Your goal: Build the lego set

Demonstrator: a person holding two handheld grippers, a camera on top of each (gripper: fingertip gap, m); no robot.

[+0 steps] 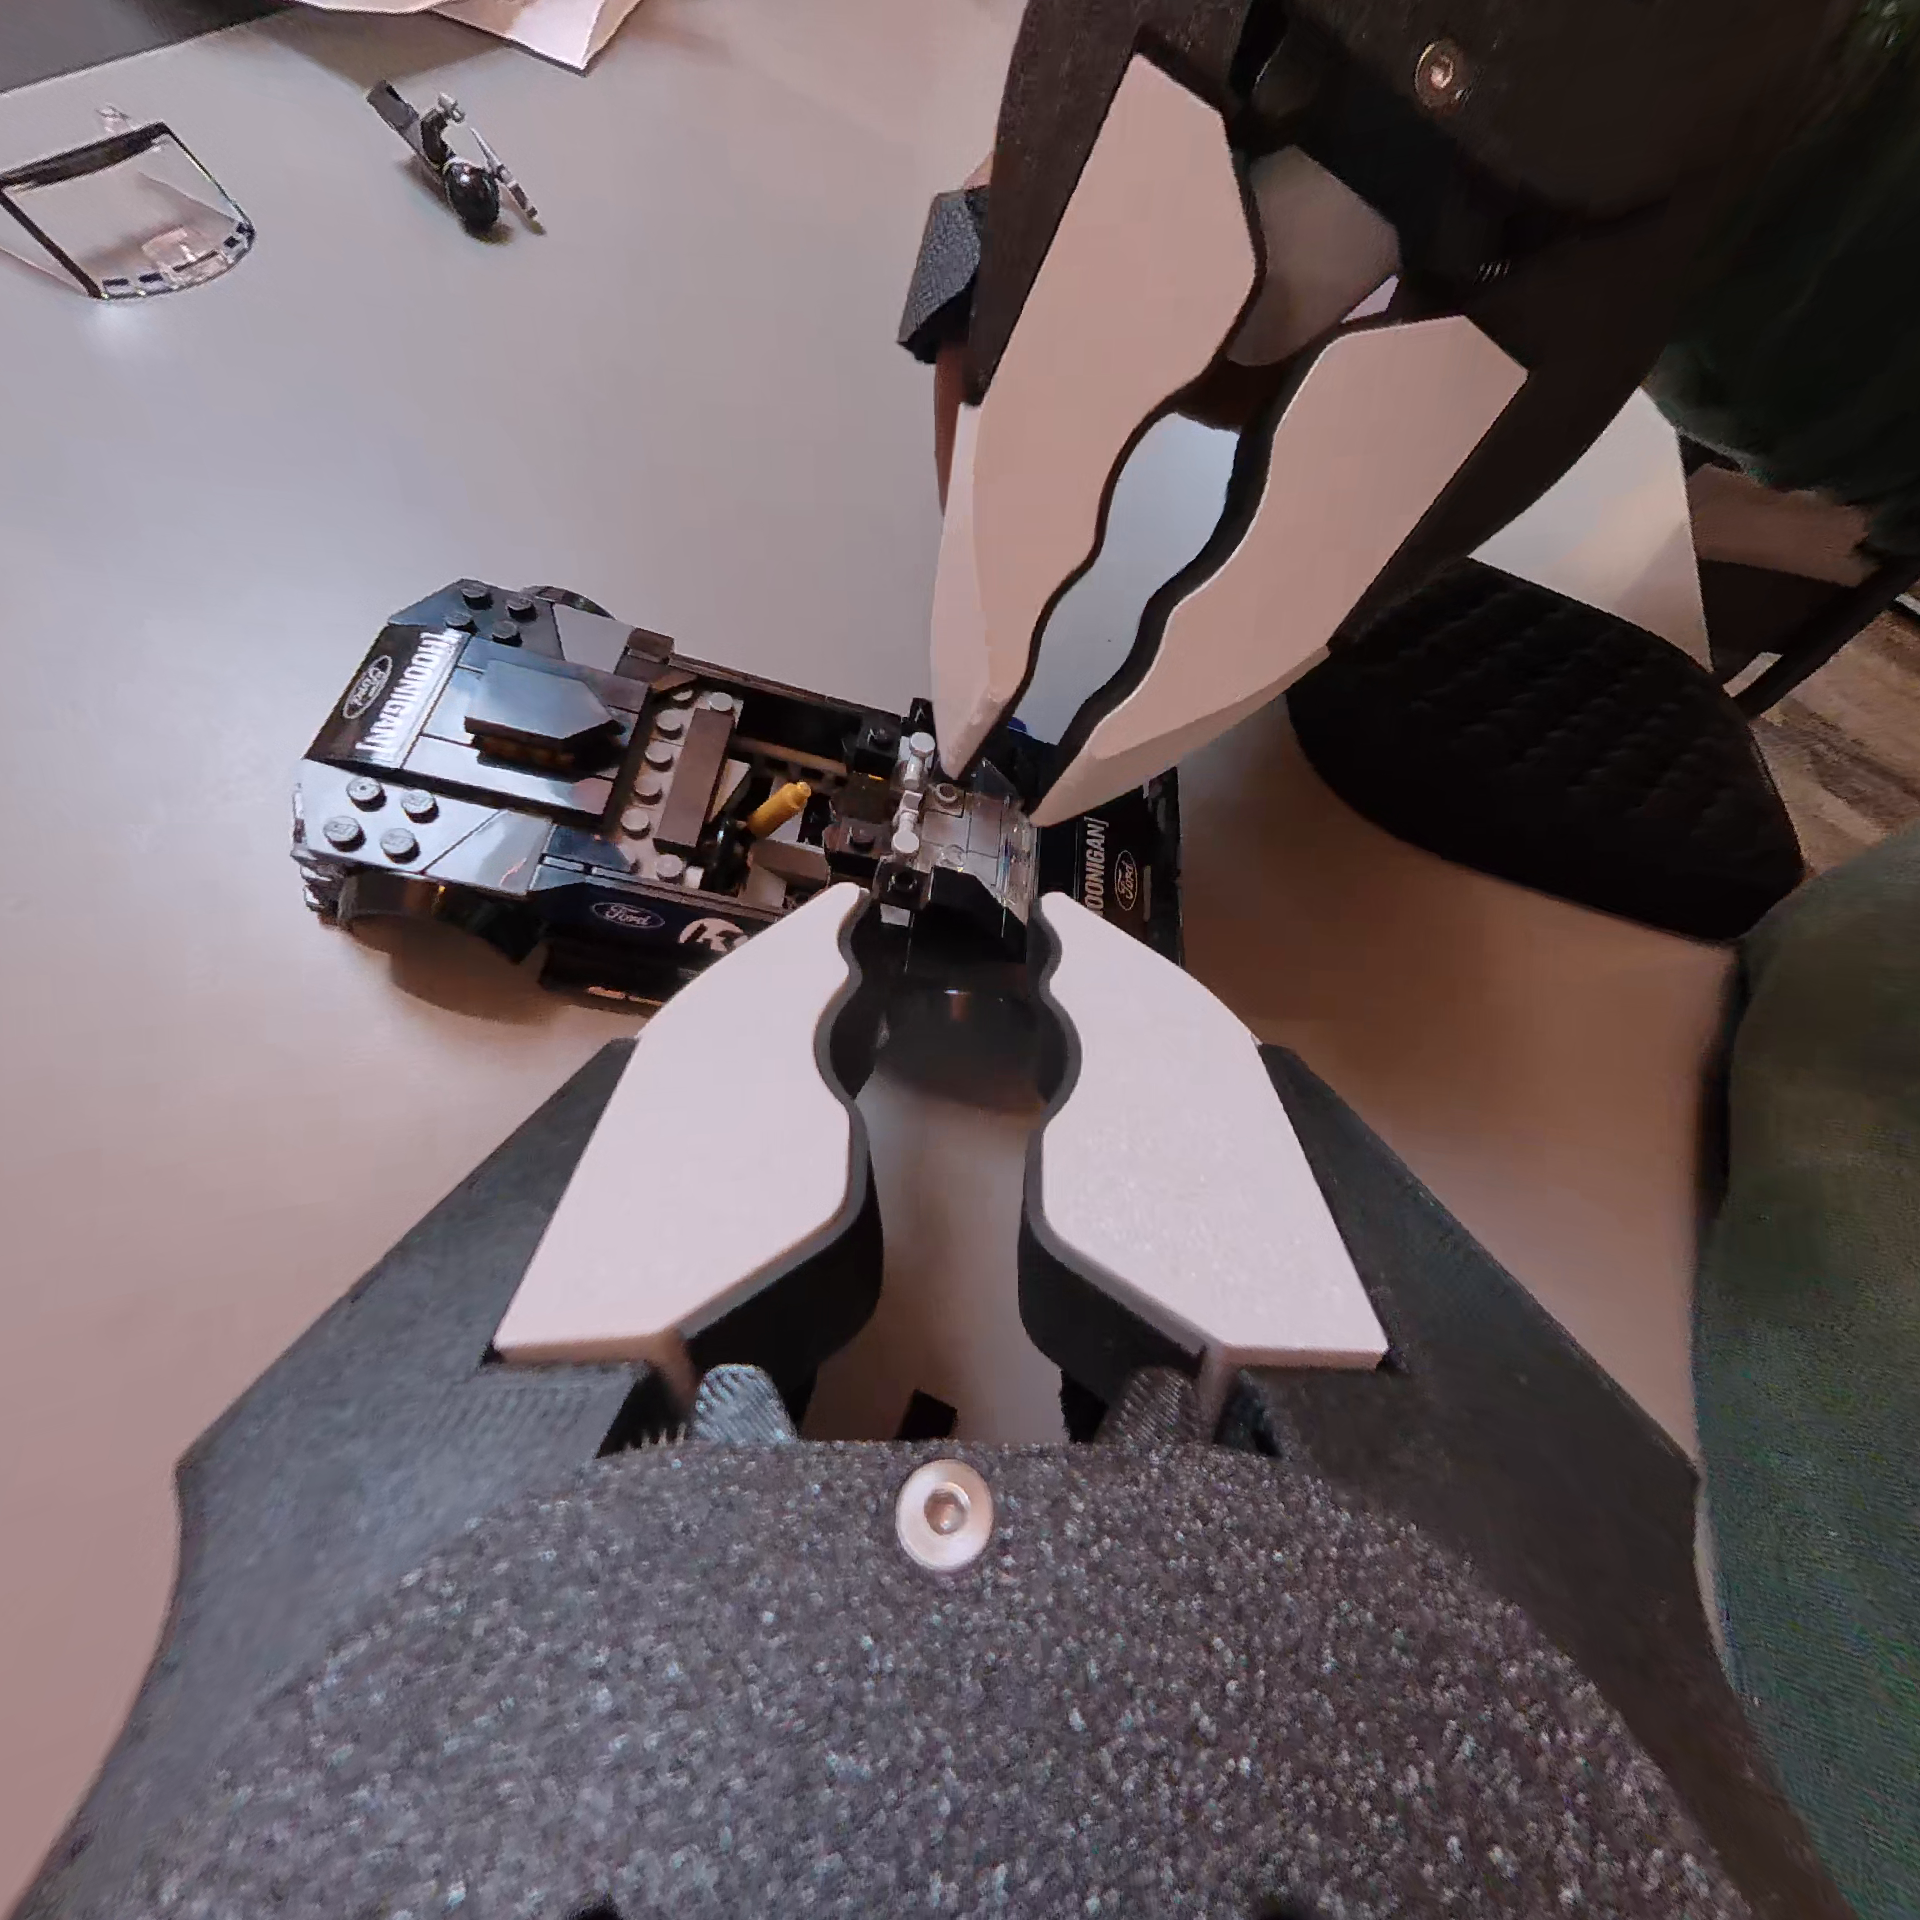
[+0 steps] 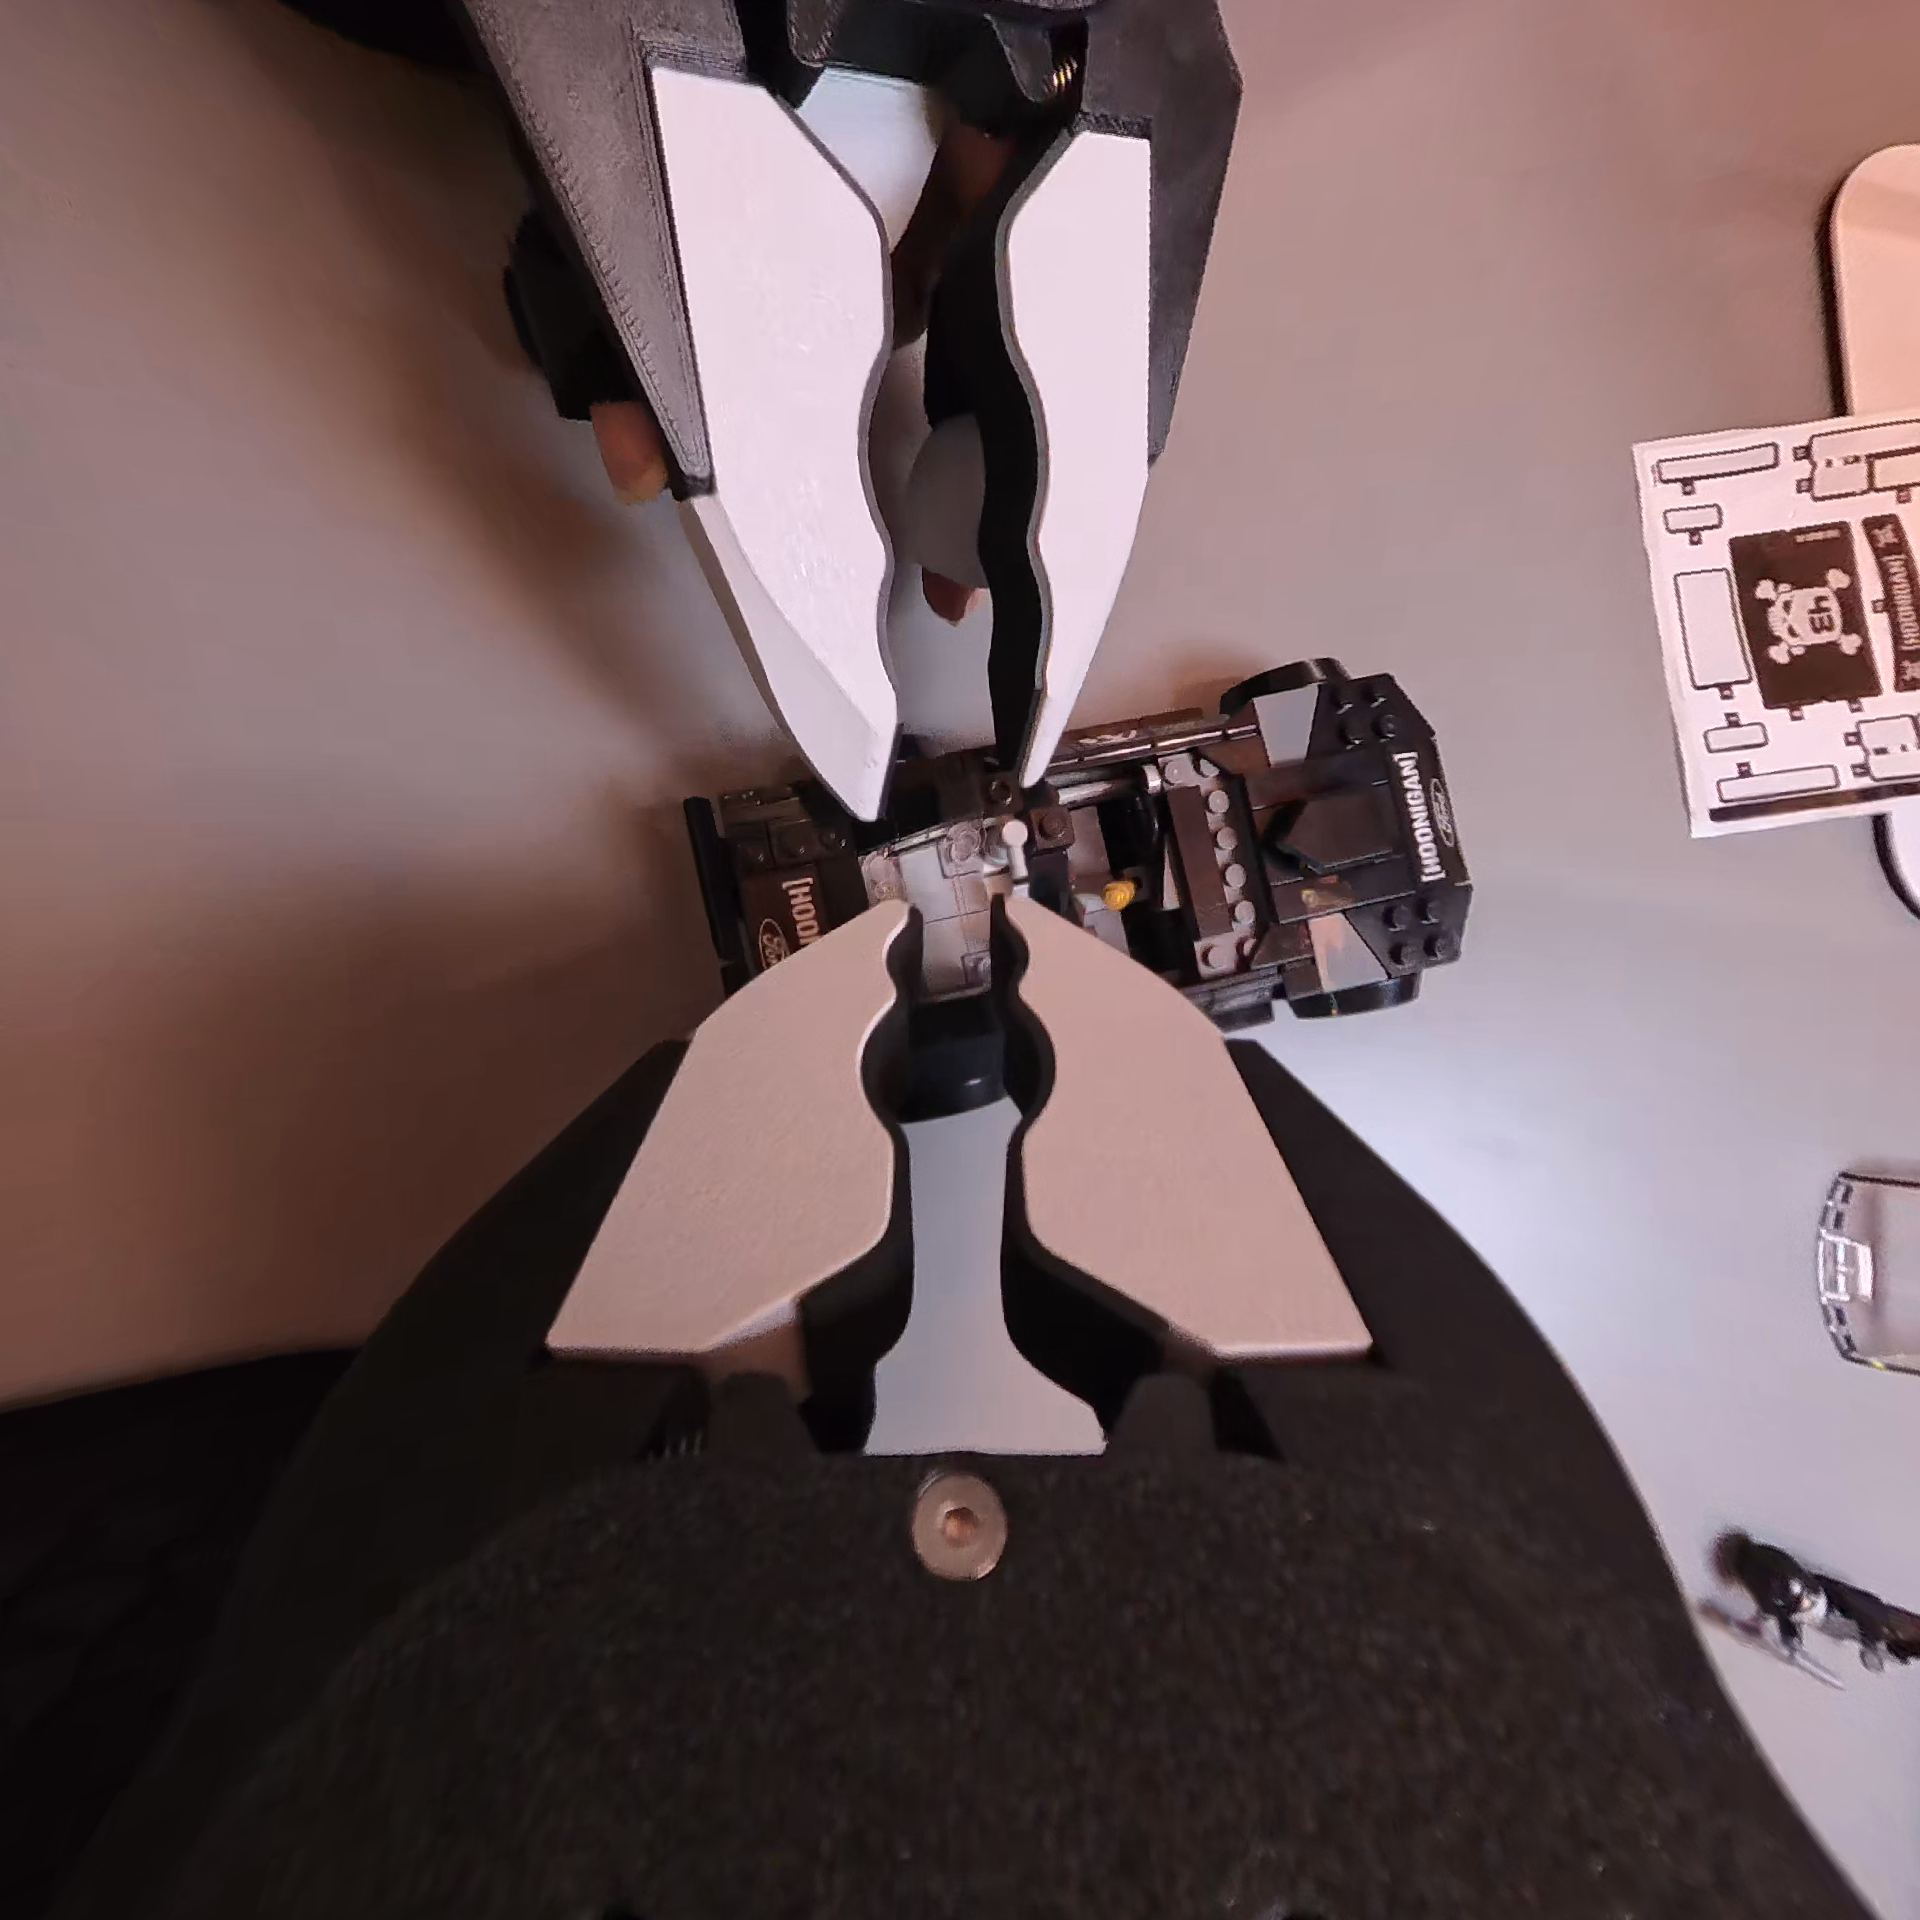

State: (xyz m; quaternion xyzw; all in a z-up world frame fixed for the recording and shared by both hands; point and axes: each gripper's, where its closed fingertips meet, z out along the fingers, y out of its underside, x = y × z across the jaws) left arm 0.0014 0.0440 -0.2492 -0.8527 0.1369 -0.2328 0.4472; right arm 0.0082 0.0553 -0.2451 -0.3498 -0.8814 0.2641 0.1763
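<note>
Black plastic toy car (image 1: 540,790), light but snap-apart, was best held by its body; left tongs (image 1: 940,904) straddled its rear, right tongs (image 2: 951,914) likewise, firmness of either grip unclear.

The lego car (image 1: 499,769) carries printed writing in several places. A black band across its front end bears a white word in brackets with a small oval brand emblem beside it. The side panel shows a blue oval emblem and a white sign next to it. A black panel at the rear bears the same kind of bracketed word and an oval emblem. The white sticker sheet (image 2: 1787,623) holds one large black sticker with a skull figure and two characters, and narrow black lettered stickers beside it.
</note>
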